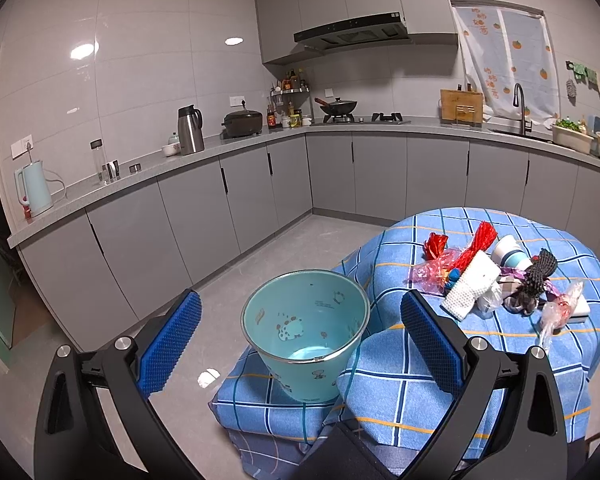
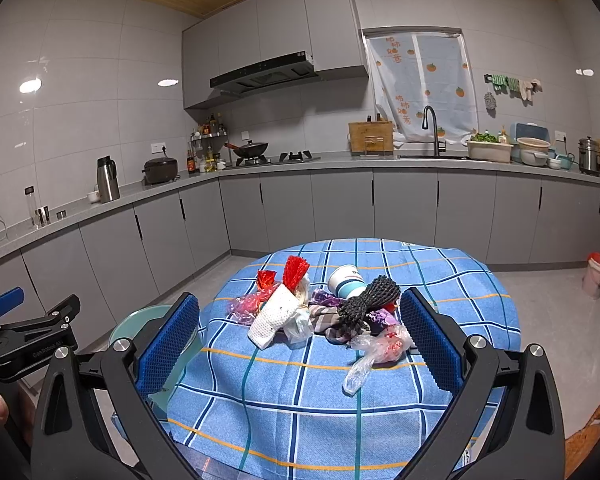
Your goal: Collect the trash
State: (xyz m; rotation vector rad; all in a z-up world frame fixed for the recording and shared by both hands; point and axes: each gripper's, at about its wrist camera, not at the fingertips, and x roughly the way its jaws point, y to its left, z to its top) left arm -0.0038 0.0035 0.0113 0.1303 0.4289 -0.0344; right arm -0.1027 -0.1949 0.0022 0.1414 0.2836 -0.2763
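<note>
**Trash heaped on the checked desk, bin at its left edge**

A round desk (image 2: 380, 380) under a blue checked cloth stands on a grey floor, with grey L-shaped kitchen cabinets (image 2: 340, 204) behind. One trash pile (image 2: 320, 308) (red wrappers, white mesh, a cup, black netting, clear plastic) sits mid-desk. One teal bin (image 1: 306, 336) sits just beside the desk's left edge on a cloth-covered seat. The left tool (image 1: 300, 336) and right tool (image 2: 300, 340) both hang released, holding nothing. Bare cloth lies near; open floor lies far and right.
</note>
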